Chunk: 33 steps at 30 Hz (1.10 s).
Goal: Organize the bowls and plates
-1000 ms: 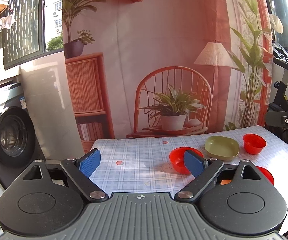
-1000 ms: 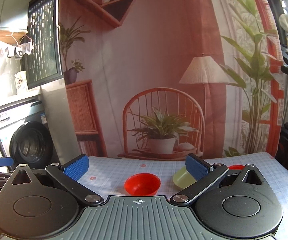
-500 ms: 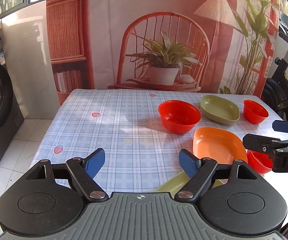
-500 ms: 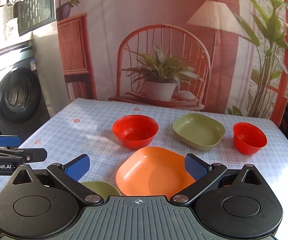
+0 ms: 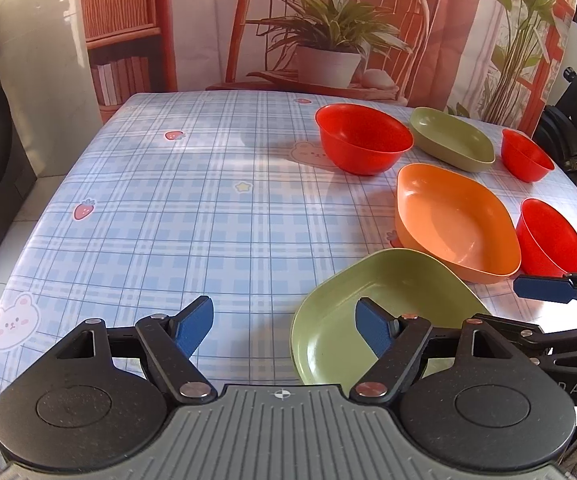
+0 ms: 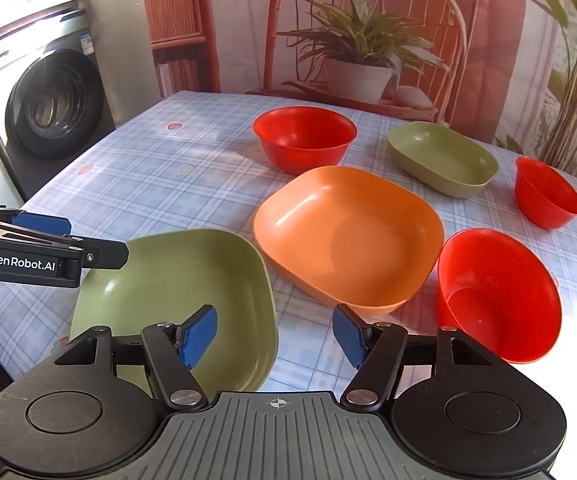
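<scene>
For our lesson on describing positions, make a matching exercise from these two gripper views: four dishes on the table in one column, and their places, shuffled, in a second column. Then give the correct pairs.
Column one
1. orange plate
2. near green plate
3. far green plate
4. large red bowl

Column two
A. back of the table, between two red bowls
B. closest to both grippers, at the front edge
C. middle of the group, behind the near green plate
D. back of the table, left of the far green plate

Pairs: 1-C, 2-B, 3-A, 4-D
</scene>
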{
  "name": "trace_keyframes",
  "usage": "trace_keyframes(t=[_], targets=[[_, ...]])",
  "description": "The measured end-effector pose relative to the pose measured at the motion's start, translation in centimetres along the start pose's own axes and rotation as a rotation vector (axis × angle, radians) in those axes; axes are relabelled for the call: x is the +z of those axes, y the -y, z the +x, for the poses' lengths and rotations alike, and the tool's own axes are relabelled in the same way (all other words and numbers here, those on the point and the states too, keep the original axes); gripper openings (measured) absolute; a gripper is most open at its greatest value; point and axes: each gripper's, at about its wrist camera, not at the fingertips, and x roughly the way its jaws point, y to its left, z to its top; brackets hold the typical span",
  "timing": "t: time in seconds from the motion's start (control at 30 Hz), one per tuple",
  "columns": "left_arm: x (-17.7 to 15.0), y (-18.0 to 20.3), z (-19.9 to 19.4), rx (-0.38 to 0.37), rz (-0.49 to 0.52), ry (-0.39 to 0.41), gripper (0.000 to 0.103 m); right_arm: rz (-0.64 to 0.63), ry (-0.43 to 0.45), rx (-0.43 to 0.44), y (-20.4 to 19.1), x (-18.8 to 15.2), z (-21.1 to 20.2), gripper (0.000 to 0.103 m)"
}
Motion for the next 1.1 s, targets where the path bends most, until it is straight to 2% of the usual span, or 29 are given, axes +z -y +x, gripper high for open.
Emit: trace_keyframes(t=[0.1, 0.17, 0.2, 0.4, 0.47, 0.53, 0.57, 0.6, 0.63, 0.77, 1.1], targets=[[-0.3, 0.3, 0.8, -0.016, -0.023, -0.048, 0.079, 0.005, -0.03, 0.01, 0.1, -0.3, 0.3, 0.061], [-0.6, 0.3, 1.1, -0.031, -0.03, -0.071, 0.078, 0.003, -0.044, 0.014, 0.0, -0.6, 0.5, 0.057], [-0.7, 0.3, 1.3, -0.035, -0.03, -0.078, 0.076, 0.002, -0.051, 0.016, 0.0, -0.7, 0.6, 0.054], [-0.9, 0.5, 1.4, -0.04, -0.043, -0.1, 0.064, 0.017, -0.079, 0.018, 0.3, -1.2, 0.7, 0.049], [-1.0, 0.5, 1.7, -0.051, -0.056, -0.122, 0.055, 0.044, -0.094, 0.027, 0.6, -1.4, 0.9, 0.042], [-1.2, 0.6, 1.7, -0.05, -0.063, -0.125, 0.041, 0.069, -0.107, 0.038, 0.8, -1.6, 1.1, 0.034], [-1.2, 0.6, 1.7, -0.068, -0.062, -0.13, 0.032, 0.082, -0.114, 0.045, 0.9, -1.7, 1.2, 0.03], [-1.2, 0.7, 1.7, -0.071, -0.059, -0.134, 0.018, 0.091, -0.116, 0.051, 1.0, -1.7, 1.2, 0.023], [-1.3, 0.8, 1.6, -0.075, -0.057, -0.133, 0.014, 0.099, -0.117, 0.055, 1.0, -1.7, 1.1, 0.02], [-1.1, 1.1, 0.8, -0.063, -0.054, -0.113, 0.014, 0.121, -0.088, 0.062, 1.3, -1.4, 0.3, 0.012], [2.4, 2.7, -5.6, -0.029, 0.031, 0.032, 0.015, 0.143, 0.067, 0.096, 2.3, 2.4, -4.8, 0.012]])
